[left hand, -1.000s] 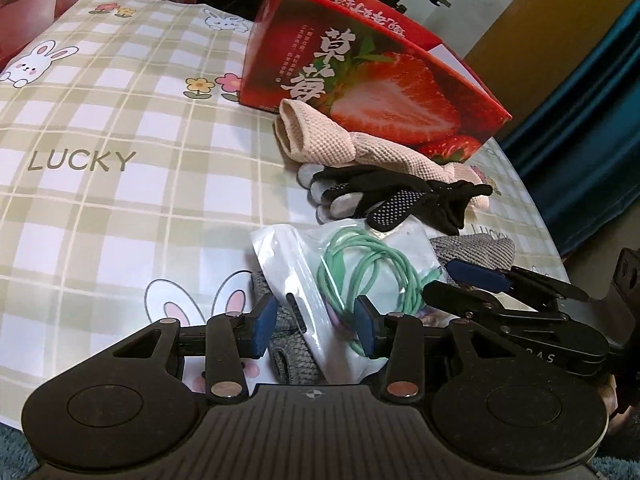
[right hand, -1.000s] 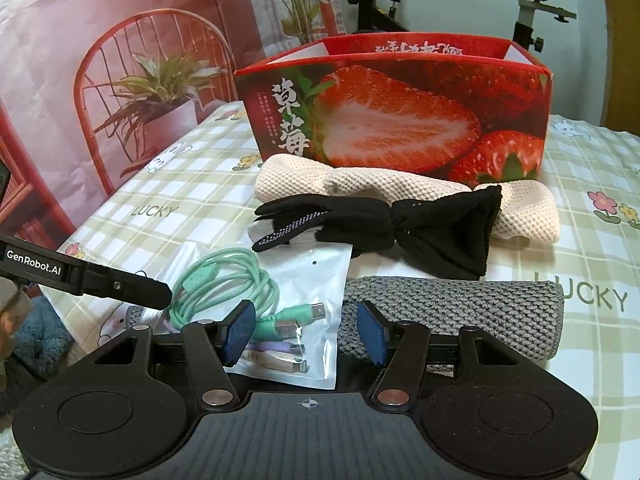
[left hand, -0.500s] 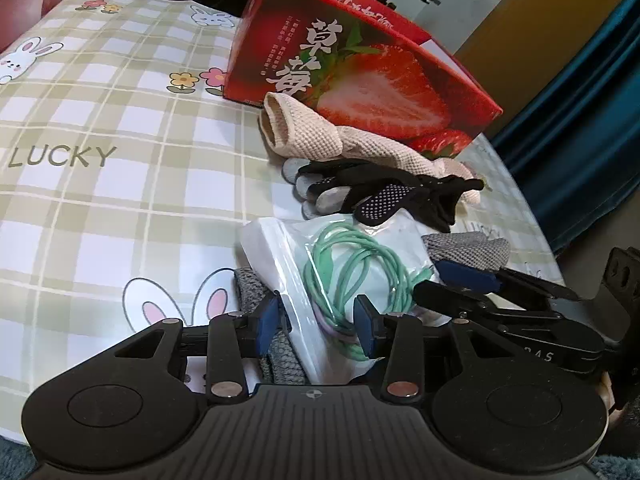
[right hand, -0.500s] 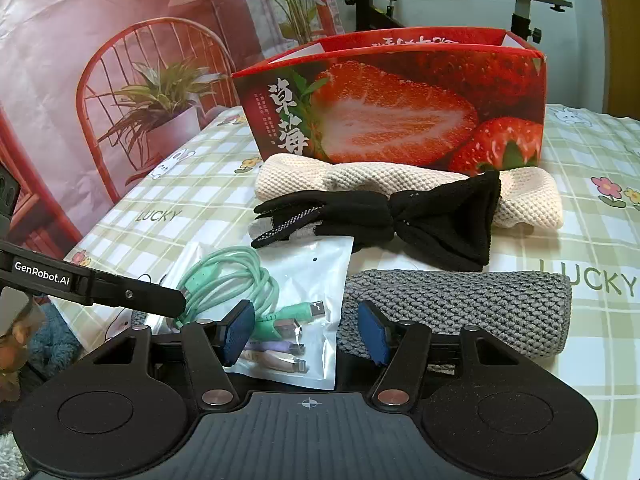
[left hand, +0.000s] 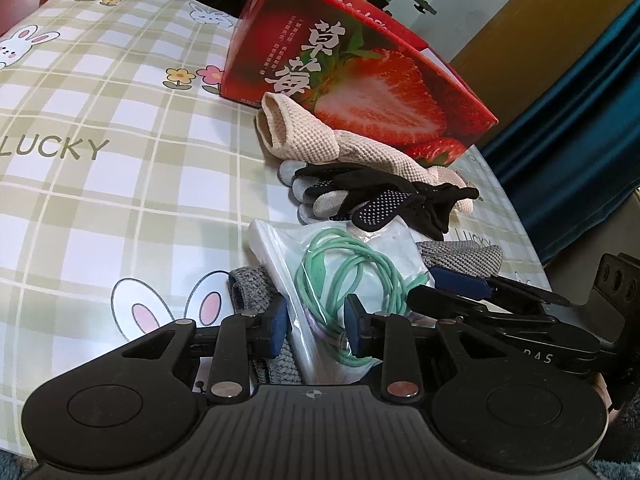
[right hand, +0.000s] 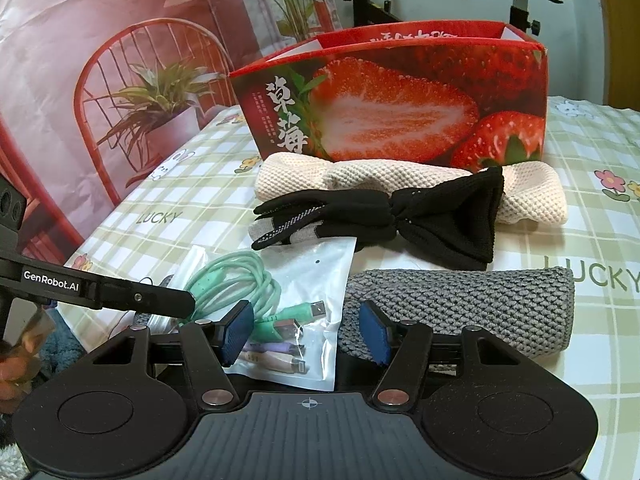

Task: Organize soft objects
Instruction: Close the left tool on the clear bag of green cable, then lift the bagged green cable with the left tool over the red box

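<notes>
A: Left gripper (left hand: 316,330): jaws have just been closing, now fairly narrow, the clear cable bag (left hand: 340,280) is between the pads. Pressing on it? Can't tell.

B: Right gripper (right hand: 308,332)?

A: About half open, holding nothing. It straddles the bag's right edge and the near end of the grey knit cloth (right hand: 460,304).

B: Tip for the step?

A: I'd say pinch film only, not the green cable (left hand: 344,268), and lift slowly, since the bag lies on the grey cloth.

B: The soft things?

A: Black gloves (right hand: 376,216) lie across the beige knit cloth (right hand: 528,196), just before the open strawberry box (right hand: 392,96) on the bunny tablecloth (left hand: 100,160).
</notes>
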The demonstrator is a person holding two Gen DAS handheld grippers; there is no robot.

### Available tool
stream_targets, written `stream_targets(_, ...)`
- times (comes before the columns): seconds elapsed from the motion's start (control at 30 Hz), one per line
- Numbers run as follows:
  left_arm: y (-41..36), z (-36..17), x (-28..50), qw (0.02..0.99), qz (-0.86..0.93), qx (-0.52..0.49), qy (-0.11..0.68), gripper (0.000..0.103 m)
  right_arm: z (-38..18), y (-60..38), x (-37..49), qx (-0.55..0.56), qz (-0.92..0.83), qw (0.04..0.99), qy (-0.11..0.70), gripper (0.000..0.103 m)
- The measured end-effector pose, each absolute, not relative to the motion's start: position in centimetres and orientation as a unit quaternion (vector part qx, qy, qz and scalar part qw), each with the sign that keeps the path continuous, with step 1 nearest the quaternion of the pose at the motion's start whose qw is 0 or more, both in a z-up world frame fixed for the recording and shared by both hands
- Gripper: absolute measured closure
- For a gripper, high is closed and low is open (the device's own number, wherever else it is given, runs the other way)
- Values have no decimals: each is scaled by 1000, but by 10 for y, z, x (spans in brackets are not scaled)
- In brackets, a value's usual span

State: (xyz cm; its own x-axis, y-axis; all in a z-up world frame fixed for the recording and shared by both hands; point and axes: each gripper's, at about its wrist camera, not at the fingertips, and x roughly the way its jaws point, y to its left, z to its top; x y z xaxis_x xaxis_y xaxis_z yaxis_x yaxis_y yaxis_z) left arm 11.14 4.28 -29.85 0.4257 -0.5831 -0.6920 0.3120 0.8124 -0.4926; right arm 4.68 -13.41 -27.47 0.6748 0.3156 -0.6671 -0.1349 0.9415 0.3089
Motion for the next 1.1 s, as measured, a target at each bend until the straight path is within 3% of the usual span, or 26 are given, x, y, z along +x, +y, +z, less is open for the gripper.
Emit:
stream_targets(0.7, 40, -298, 109, 838, -271, -130, 455, 70, -271, -124, 71, 100, 141, 898, 405, 43)
stream_targets(1.1, 41, -299, 110, 836, -274, -134, 456, 70, -257, -110, 63, 32, 156, 908, 388, 57)
